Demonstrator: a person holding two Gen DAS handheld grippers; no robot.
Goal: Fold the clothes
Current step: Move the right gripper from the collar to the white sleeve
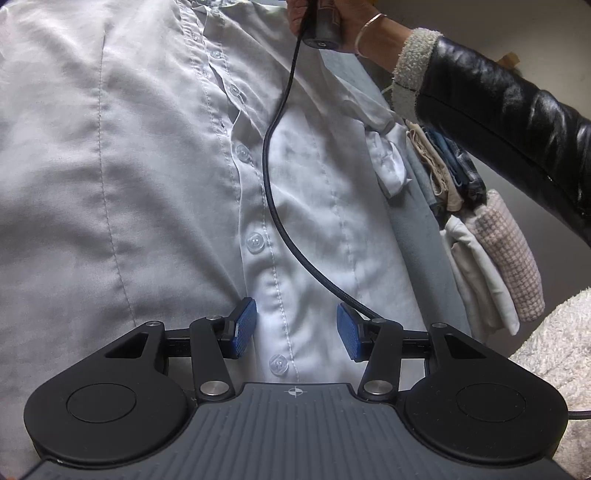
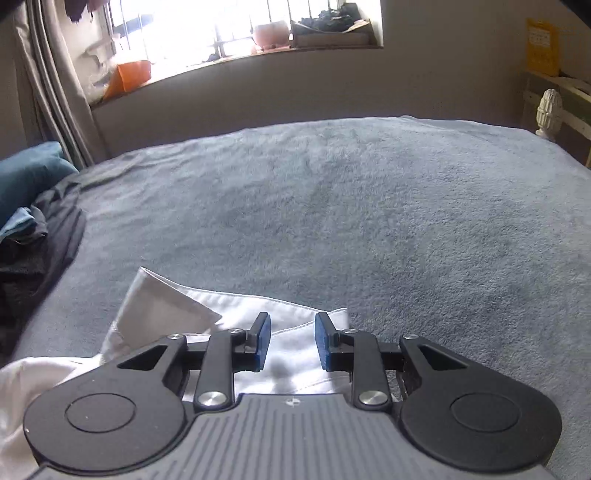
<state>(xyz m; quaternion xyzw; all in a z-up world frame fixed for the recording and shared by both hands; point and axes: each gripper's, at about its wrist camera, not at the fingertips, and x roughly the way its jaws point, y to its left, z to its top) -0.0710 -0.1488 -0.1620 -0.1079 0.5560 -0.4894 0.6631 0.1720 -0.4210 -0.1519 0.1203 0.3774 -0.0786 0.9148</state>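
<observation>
**White shirt flat on the bed, both grippers over it**

The left wrist view shows the shirt (image 1: 155,155) front, spread out with seven buttons (image 1: 255,242) visible down its placket. The left gripper (image 1: 296,330) hangs half open over the placket, holding nothing. A hand (image 1: 317,18), a black cable (image 1: 273,177) and a stack of folded cloths (image 1: 491,258) show only here.

The right wrist view shows the collar (image 2: 177,314) on the grey blanket (image 2: 369,206). The right gripper (image 2: 291,341) stands partly open over white cloth, gripping nothing visible. One window (image 2: 236,26) is behind.
</observation>
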